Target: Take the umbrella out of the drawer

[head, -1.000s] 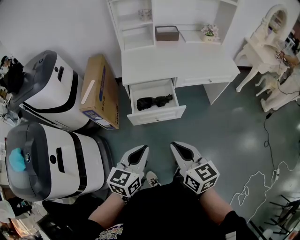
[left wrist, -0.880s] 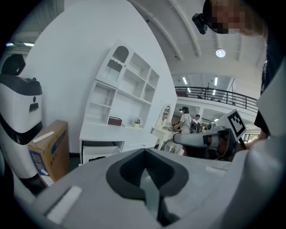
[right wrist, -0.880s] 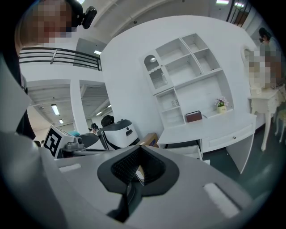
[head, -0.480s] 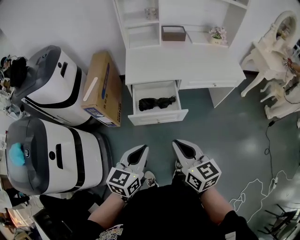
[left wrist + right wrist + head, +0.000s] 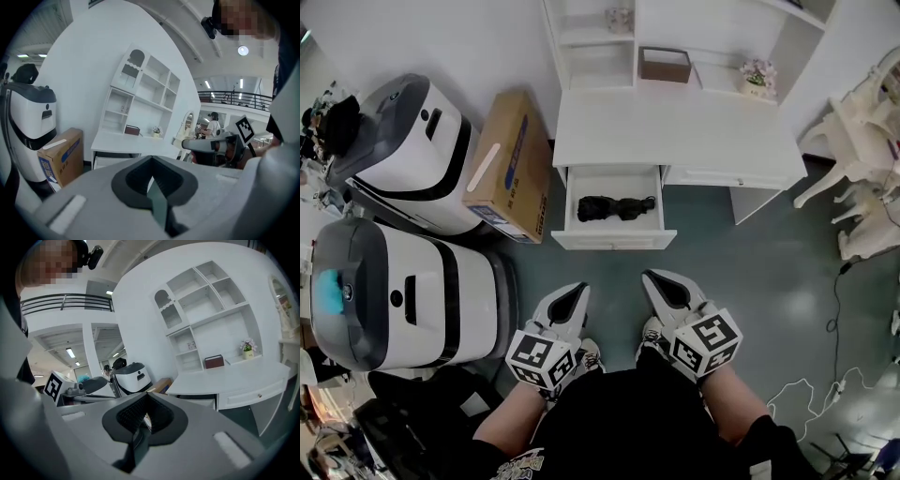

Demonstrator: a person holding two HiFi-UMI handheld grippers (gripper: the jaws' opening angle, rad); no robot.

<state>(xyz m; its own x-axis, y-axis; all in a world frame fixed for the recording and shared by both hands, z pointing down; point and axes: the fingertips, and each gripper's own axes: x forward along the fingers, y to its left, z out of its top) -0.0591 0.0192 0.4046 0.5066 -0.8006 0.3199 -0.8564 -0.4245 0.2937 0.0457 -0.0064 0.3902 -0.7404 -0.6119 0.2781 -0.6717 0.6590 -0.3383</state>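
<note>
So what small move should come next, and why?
Probably open the right gripper and move it toward the drawer. The drawer stands open with the umbrella lying inside, while that gripper and the left gripper are shut, empty and well short of it.

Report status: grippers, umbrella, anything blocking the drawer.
Both shut, empty: left hand-held gripper, right hand-held gripper, short of the desk. Black umbrella lies in open drawer, untouched. Nothing seen blocking the approach.
</note>
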